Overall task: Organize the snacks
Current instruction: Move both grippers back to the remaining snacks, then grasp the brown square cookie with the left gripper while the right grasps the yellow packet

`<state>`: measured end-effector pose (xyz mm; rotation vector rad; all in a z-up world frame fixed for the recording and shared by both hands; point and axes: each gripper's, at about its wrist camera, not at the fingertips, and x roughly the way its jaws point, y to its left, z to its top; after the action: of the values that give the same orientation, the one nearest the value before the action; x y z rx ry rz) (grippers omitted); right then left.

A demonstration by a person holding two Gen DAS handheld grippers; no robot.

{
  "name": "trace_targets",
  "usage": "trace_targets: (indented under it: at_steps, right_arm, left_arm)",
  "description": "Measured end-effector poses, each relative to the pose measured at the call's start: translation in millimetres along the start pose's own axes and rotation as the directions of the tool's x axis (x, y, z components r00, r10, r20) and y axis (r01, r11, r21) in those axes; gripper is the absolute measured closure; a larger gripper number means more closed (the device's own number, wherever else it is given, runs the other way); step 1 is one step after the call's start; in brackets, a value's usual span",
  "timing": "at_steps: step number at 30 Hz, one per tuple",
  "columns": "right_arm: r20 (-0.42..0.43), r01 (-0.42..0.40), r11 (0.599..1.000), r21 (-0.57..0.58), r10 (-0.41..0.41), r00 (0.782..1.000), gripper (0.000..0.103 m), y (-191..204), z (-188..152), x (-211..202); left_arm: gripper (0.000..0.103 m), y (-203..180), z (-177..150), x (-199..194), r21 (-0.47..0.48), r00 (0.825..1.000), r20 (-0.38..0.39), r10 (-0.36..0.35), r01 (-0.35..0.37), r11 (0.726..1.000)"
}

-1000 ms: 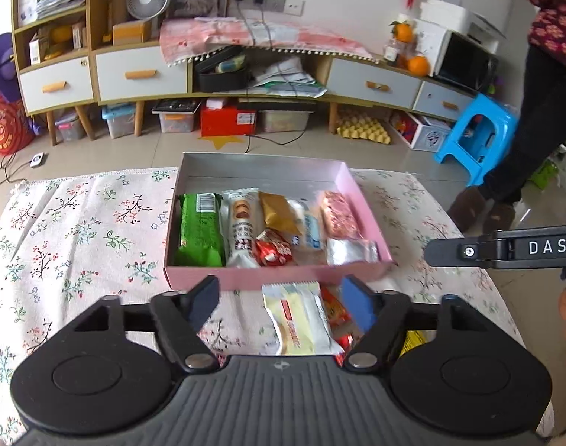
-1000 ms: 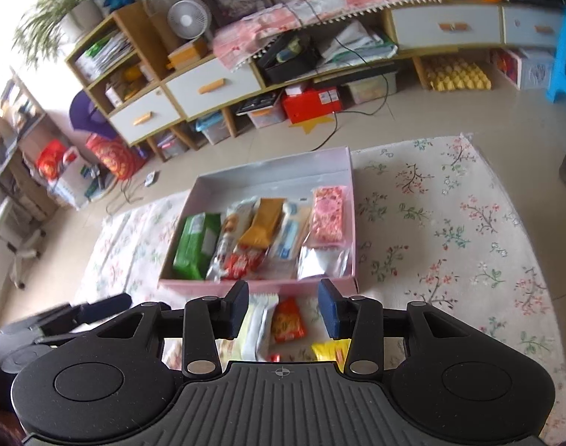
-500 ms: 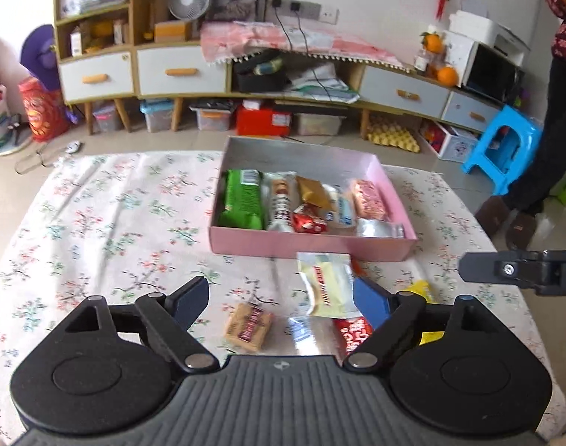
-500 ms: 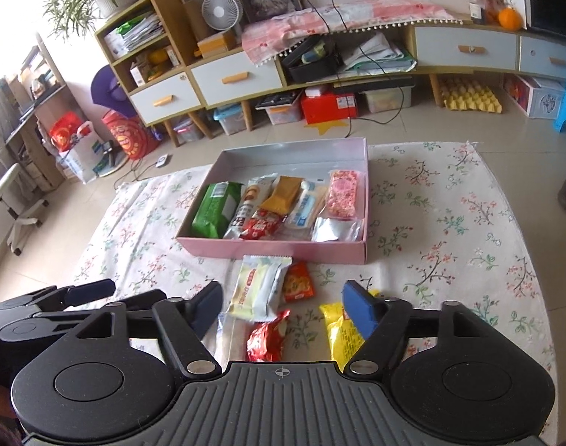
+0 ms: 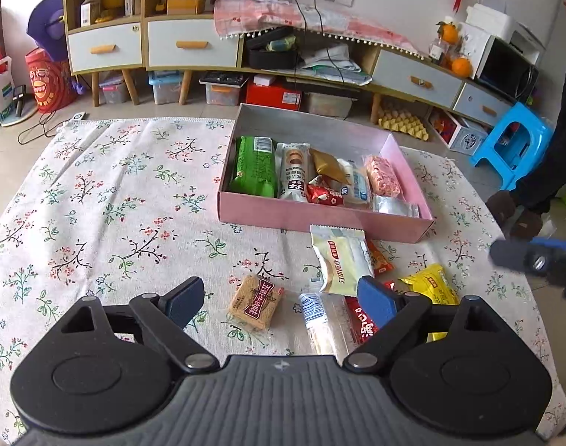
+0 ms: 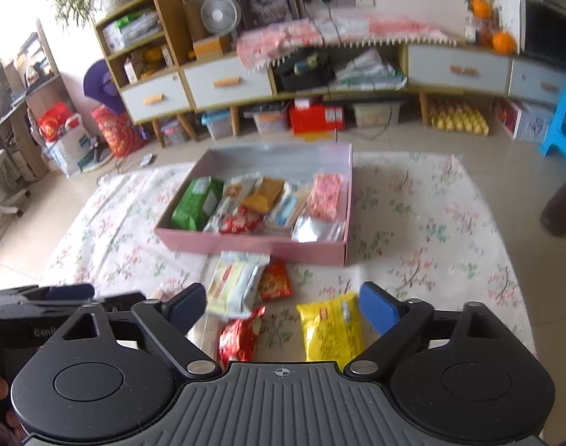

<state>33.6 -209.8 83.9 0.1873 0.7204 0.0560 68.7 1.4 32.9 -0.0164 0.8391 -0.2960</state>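
A pink box [image 5: 320,219] [image 6: 253,247] on the floral cloth holds several snack packs, among them a green pack [image 5: 256,166]. Loose snacks lie in front of it: a brown biscuit pack [image 5: 256,301], a pale yellow pack [image 5: 340,256] [image 6: 234,282], a clear pack [image 5: 322,321], a red pack [image 6: 240,336], an orange pack [image 6: 275,280] and a yellow pack [image 5: 427,282] [image 6: 331,329]. My left gripper [image 5: 281,299] is open and empty above the brown and clear packs. My right gripper [image 6: 283,304] is open and empty above the red and yellow packs.
The floral cloth [image 5: 108,200] covers the table. Behind it stand a low cabinet with drawers [image 5: 193,42], storage boxes on the floor and a blue stool [image 5: 513,145]. A person's dark legs [image 5: 543,171] are at the far right. The right gripper's side shows in the left wrist view [image 5: 535,258].
Both grippers have pulled back from the box and opened wider. More loose snacks now show in front of each. The right view has drifted right and is blurred.
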Motion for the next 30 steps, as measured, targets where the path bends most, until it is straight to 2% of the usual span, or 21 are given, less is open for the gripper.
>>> trace_targets:
  at_steps: [2, 4, 6, 11, 16, 21, 24, 27, 30]
  right_arm:
    - [0.086, 0.004, 0.999, -0.037, -0.001, 0.996, 0.006, 3, -2, -6]
    - [0.171, 0.016, 0.997, -0.077, -0.002, 0.985, 0.000, 5, -4, -11]
    - [0.197, 0.026, 0.994, -0.105, -0.004, 0.980, 0.000, 6, -3, -12]
    - [0.137, 0.000, 0.996, -0.084, 0.011, 0.990, 0.000, 1, 1, -4]
    - [0.136, 0.010, 0.997, -0.080, 0.001, 0.991, 0.000, -2, -1, -2]
    - [0.082, 0.030, 0.998, -0.051, -0.026, 0.996, 0.000, -8, -3, 10]
    - [0.016, 0.068, 0.997, -0.035, -0.068, 0.998, 0.000, -12, -7, 21]
    - [-0.075, 0.075, 0.997, -0.027, -0.077, 0.994, 0.000, -16, -12, 34]
    - [-0.152, 0.099, 0.995, -0.015, -0.100, 0.983, 0.000, -20, -18, 46]
  left_arm:
    - [0.012, 1, -1, 0, -0.009, 1.000, 0.000, 0.015, -0.015, 1.000]
    - [0.010, 3, 1, 2, -0.026, 1.000, -0.001, 0.029, -0.029, 0.999]
    - [0.009, 5, 1, 2, -0.042, 0.999, -0.006, 0.035, -0.035, 0.998]
    - [0.001, 7, 1, 3, -0.059, 0.999, -0.006, 0.047, -0.047, 0.997]
    - [0.001, 14, 3, 6, -0.079, 0.999, -0.021, 0.042, -0.043, 0.996]
    - [0.001, 21, 1, 16, -0.111, 0.996, -0.070, 0.046, -0.053, 0.992]
    - [0.001, 22, -1, 22, -0.114, 0.994, -0.095, 0.053, -0.064, 0.991]
    - [0.002, 21, -5, 25, -0.101, 0.991, -0.117, 0.063, -0.075, 0.992]
    - [0.002, 18, -7, 24, -0.095, 0.992, -0.124, 0.023, -0.035, 0.995]
